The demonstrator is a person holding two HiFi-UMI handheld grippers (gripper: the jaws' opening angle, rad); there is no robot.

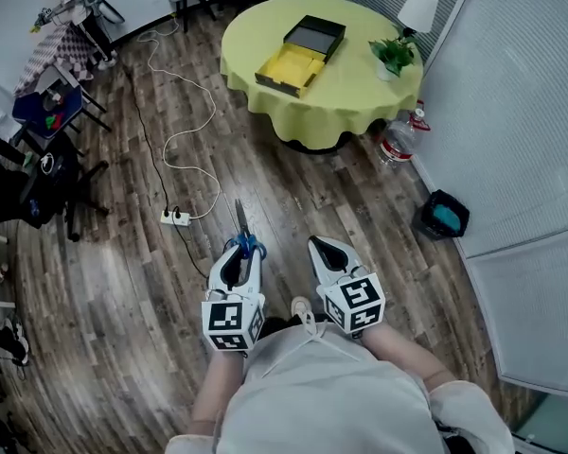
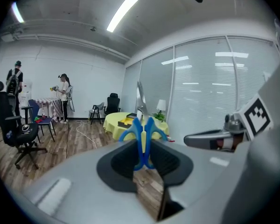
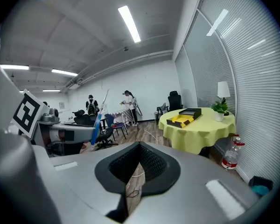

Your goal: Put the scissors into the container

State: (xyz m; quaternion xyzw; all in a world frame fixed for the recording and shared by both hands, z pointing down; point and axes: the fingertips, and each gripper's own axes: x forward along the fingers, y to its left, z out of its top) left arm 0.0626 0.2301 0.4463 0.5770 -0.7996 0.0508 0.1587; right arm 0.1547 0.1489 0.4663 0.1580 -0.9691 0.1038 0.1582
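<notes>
- Scissors point(image 1: 242, 230) with blue handles are clamped in the left tool point(image 1: 239, 253). Its jaws pinch the handle loops and the blades stick out past the tips.
- In the left gripper view the scissors point(image 2: 142, 139) stand in line with the left tool point(image 2: 143, 161), handles in the pads and blades running forward and upward along its own axis.
- The right tool point(image 1: 327, 249) is level with the left one, just beside it. Its jaws stand a narrow slit apart, and in the right gripper view only floor shows through the right tool point(image 3: 139, 164).
- The container point(image 1: 292, 69) — a shallow box lined in yellow, with its black lid point(image 1: 314, 36) touching its far corner — sits on the round worktop point(image 1: 360, 97) under a yellow cloth, well apart from both tools, with open wooden floor point(image 1: 293, 187) between.
- From the scissors the box lies ahead and somewhat to the person's right. The blades point forward but a little left of it.
- The left gripper view shows the container point(image 2: 126, 122) just left of the handles, far behind them.
- My reading: the carry comes first — a long way forward, then a slight swing right — and the blades must tip down to lie flat in the tray.
- The left tool already holds the load, so the right tool's slightly nearer line to the box matters little.
</notes>
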